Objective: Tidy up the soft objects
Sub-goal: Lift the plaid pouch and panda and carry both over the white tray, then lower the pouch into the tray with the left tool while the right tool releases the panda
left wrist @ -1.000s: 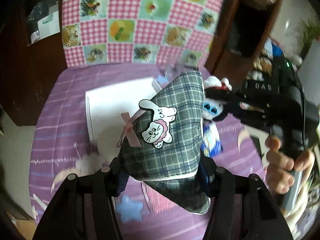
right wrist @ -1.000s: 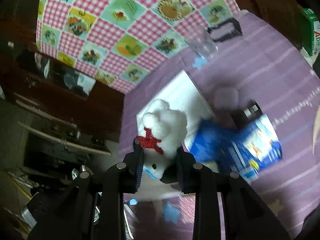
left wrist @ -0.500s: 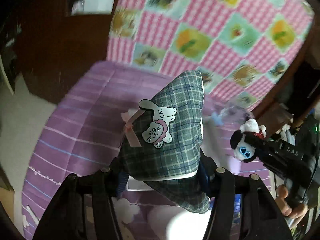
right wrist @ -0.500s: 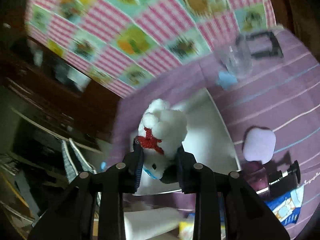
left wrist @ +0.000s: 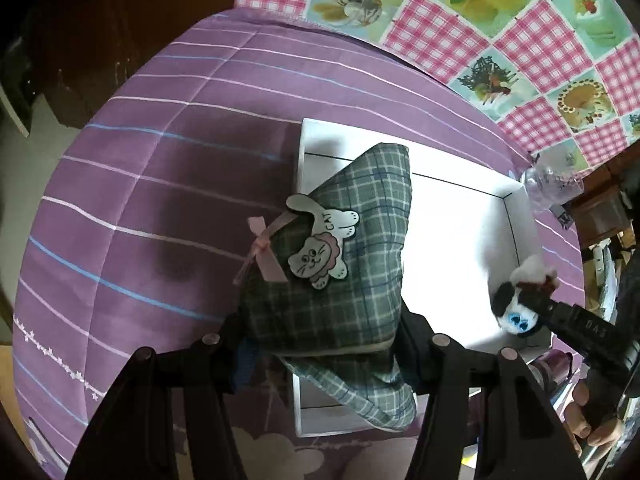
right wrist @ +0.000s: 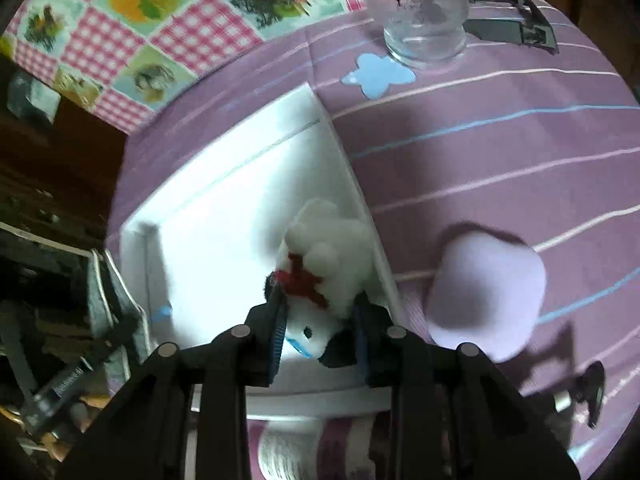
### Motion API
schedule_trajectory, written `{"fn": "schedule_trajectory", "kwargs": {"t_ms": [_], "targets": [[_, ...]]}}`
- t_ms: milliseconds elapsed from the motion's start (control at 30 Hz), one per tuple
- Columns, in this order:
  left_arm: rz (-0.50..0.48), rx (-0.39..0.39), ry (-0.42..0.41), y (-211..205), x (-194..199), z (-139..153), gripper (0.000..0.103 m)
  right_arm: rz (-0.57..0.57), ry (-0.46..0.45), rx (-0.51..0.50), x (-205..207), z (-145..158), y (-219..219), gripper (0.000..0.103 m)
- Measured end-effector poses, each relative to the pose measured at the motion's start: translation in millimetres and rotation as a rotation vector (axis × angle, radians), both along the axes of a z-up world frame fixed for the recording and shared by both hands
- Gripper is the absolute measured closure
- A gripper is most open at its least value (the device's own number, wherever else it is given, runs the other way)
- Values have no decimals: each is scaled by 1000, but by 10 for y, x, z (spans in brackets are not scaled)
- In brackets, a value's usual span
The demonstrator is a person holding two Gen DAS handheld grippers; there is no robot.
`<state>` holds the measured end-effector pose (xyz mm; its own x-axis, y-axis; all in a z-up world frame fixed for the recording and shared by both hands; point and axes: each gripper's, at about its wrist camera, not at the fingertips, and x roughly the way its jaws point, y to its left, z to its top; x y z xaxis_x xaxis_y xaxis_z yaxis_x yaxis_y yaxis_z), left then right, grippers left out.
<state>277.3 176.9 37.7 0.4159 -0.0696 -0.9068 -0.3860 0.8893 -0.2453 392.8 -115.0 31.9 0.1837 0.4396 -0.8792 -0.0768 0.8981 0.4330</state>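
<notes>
My left gripper (left wrist: 320,344) is shut on a green plaid pouch (left wrist: 344,280) with a cat patch and a pink bow. It hangs over the left part of a white open box (left wrist: 456,232) on the purple striped cover. My right gripper (right wrist: 318,332) is shut on a small white plush toy (right wrist: 332,252) with a red bow and black ears. That toy (left wrist: 516,304) hangs over the box (right wrist: 224,216) at its right wall, and in the left wrist view it shows at the box's right edge on the other gripper's tip.
A pale lilac soft pad (right wrist: 486,292) lies on the cover right of the box. A clear glass jar (right wrist: 424,8) and a blue flower patch (right wrist: 378,74) sit beyond it, with a black clip (right wrist: 512,26) further back. A pink checked cloth (left wrist: 480,20) rises behind. A small black-capped bottle (right wrist: 584,396) lies near right.
Both grippers came down toward the white box with their loads still held. The box now looks larger and lies directly under the pouch and the plush toy.
</notes>
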Motion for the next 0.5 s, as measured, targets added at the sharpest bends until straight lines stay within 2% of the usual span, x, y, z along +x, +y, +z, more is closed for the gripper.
{"fn": "schedule_trajectory", "kwargs": {"t_ms": [233,400,500], "targets": [[-75,30,18,-168,34,-12,46,26,-6,-86,-47,61,-101,73],[-120,39,14,-320,103,-31,46,1,2,-93,-69,62,-253,73],[-121,40,6,-365,126,-33,44,-34,18,-29,-59,58,-351,70]]}}
